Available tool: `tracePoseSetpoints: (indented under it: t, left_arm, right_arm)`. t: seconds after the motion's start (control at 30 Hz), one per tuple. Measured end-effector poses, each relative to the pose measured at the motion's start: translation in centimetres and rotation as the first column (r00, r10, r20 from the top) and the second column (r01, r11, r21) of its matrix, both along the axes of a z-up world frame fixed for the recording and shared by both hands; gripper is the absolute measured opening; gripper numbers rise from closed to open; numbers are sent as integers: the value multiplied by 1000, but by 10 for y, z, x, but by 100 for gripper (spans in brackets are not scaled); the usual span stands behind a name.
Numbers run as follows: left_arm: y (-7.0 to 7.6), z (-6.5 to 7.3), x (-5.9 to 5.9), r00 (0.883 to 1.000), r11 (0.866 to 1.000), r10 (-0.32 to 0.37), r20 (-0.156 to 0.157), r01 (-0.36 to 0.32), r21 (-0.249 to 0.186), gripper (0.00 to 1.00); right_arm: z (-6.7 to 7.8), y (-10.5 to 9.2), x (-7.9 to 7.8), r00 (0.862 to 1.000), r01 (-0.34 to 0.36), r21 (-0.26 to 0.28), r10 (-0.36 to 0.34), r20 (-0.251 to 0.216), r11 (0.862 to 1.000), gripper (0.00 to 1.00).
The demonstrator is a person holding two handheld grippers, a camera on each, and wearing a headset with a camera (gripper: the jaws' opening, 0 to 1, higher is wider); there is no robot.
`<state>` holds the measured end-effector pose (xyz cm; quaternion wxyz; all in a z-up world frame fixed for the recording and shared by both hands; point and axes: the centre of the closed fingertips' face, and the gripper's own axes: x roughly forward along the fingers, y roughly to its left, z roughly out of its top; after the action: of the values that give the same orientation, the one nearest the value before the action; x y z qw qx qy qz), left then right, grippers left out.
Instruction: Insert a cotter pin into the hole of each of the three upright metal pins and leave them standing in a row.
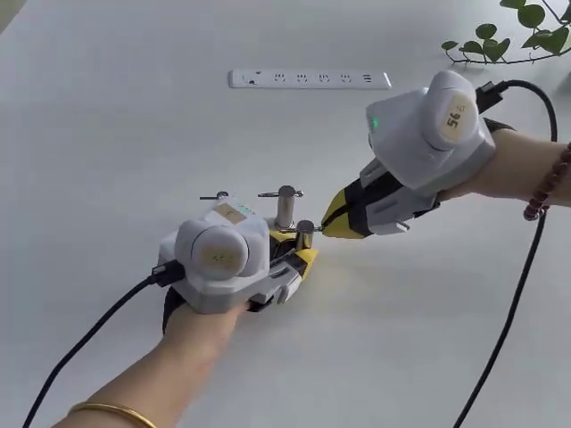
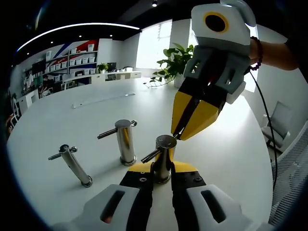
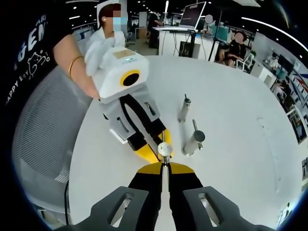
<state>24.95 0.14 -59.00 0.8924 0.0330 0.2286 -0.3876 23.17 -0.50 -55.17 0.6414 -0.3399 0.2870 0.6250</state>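
Three metal pins stand on the white table. The far left pin [image 1: 221, 197] [image 2: 74, 164] and the middle pin [image 1: 285, 206] [image 2: 125, 142] each carry a cotter pin through the top. My left gripper [image 1: 303, 254] [image 2: 162, 167] is shut on the lower shaft of the nearest pin [image 1: 304, 234] [image 2: 163, 156] [image 3: 165, 149]. A cotter pin [image 2: 149, 155] pokes out of that pin's left side. My right gripper [image 1: 328, 225] [image 3: 165, 167] comes in from the right, shut on the cotter pin's other end right at the pin's head.
A white power strip [image 1: 310, 78] lies at the far side of the table. A potted plant [image 1: 517, 36] trails at the back right corner. Black cables run off both grippers toward the near edge.
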Motion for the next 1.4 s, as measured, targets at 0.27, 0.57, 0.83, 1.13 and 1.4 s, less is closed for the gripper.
tracePoseSetpoints:
  t: [0.27, 0.57, 0.83, 1.13, 1.4]
  left_arm:
    - [0, -1, 0, 1000, 1000, 0, -5, 0, -1, 12]
    - [0, -2, 1, 1000, 1000, 2, -14, -2, 0, 12]
    - [4, -12, -4, 999, 999, 13, -44, -11, 42, 21]
    - [8, -6, -3, 1000, 999, 15, -27, -14, 50, 29]
    - [20, 5, -10, 1000, 998, 3, -8, -2, 67, 40]
  right_arm:
    - [-1, 4, -1, 1000, -3, 2, 3, -6, 1000, 0]
    - [-1, 4, 0, 1000, -3, 2, 3, -8, 1000, 0]
    - [-2, 4, 3, 1000, 7, 3, -7, 4, 1000, 0]
    - [-1, 3, 1, 1000, 27, 3, -27, -16, 1000, 6]
    - [5, 9, 2, 999, 45, 25, -44, -23, 999, 15]
